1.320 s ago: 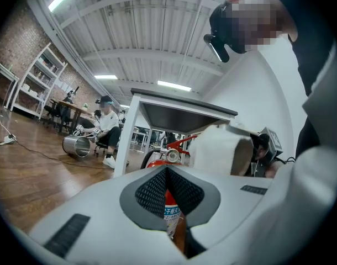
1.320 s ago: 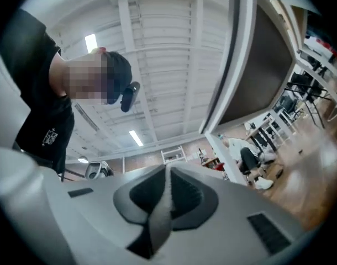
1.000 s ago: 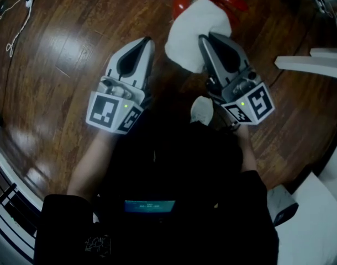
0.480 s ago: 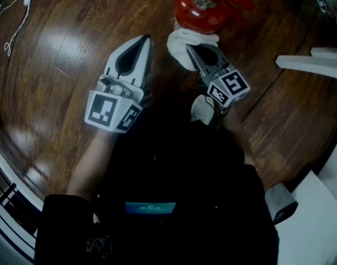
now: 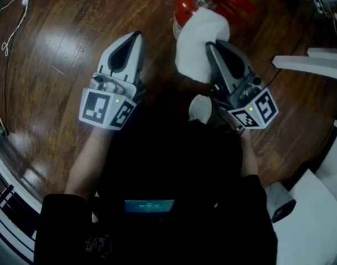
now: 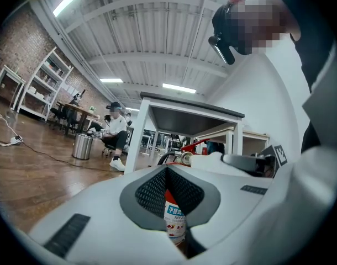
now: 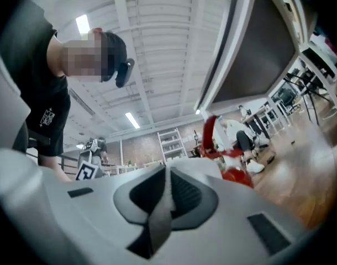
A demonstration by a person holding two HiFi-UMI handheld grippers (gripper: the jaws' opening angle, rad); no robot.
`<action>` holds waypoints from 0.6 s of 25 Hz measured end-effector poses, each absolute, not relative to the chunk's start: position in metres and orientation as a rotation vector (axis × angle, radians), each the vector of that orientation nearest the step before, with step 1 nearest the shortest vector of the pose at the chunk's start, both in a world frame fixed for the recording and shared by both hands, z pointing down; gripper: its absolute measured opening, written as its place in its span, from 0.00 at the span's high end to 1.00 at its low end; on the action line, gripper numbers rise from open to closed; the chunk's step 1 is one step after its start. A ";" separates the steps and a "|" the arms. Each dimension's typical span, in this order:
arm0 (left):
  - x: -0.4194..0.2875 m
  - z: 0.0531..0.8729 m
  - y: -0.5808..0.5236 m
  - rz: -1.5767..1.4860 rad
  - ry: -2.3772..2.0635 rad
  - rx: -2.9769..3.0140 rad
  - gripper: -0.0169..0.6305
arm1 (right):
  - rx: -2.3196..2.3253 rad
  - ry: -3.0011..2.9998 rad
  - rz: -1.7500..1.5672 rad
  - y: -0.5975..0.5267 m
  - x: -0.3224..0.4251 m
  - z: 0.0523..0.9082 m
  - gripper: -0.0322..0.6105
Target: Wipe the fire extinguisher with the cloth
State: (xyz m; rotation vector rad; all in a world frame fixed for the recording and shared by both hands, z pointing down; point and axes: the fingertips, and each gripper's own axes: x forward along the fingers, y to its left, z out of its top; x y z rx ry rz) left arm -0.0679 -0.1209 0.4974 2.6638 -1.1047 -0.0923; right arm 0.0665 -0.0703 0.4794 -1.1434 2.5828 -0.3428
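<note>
The right claw (image 5: 211,44) is pinching the white cloth (image 5: 195,46), with a strip of it caught between the pads. The bunched cloth lies against the red extinguisher (image 5: 185,4), near its top. The extinguisher stands upright on the wooden floor (image 5: 58,48). The left claw (image 5: 137,35) is pressed together on nothing. It hangs just beside the cloth, clear of it, with its tip aimed at the extinguisher's body.
</note>
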 end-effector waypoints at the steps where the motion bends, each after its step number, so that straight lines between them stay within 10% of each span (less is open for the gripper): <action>1: -0.067 0.497 -0.121 -0.095 -1.103 2.665 0.97 | -1.129 2.559 -0.303 -0.070 0.070 0.462 0.89; 9: -0.062 0.493 -0.120 -0.104 -1.090 2.673 0.97 | -1.185 2.529 0.122 -0.075 0.065 0.384 0.89; 15: -0.062 0.498 -0.116 -0.088 -1.094 2.667 0.97 | -1.340 2.738 0.064 -0.100 0.043 0.478 0.89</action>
